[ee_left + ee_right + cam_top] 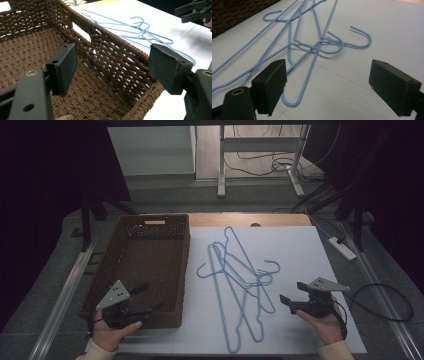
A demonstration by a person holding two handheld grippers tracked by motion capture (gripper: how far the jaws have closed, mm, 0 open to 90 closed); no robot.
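Several light blue wire hangers (240, 280) lie tangled on the white table cover, hooks crossing near the middle (324, 42). A brown woven basket (150, 265) stands to their left, with nothing inside (30, 55). My left gripper (147, 299) hovers open over the basket's near right corner, jaws wide apart either side of its right wall (112, 62). My right gripper (292, 295) is held open just right of the hangers, above the table, nothing between its jaws. In the left gripper view the hangers (135, 27) lie beyond the basket wall.
The white cover (300, 255) spans the table right of the basket; bare wood (240, 220) shows at the far edge. A power strip (342, 247) and cables lie on the floor to the right. A metal frame (260, 165) stands beyond the table.
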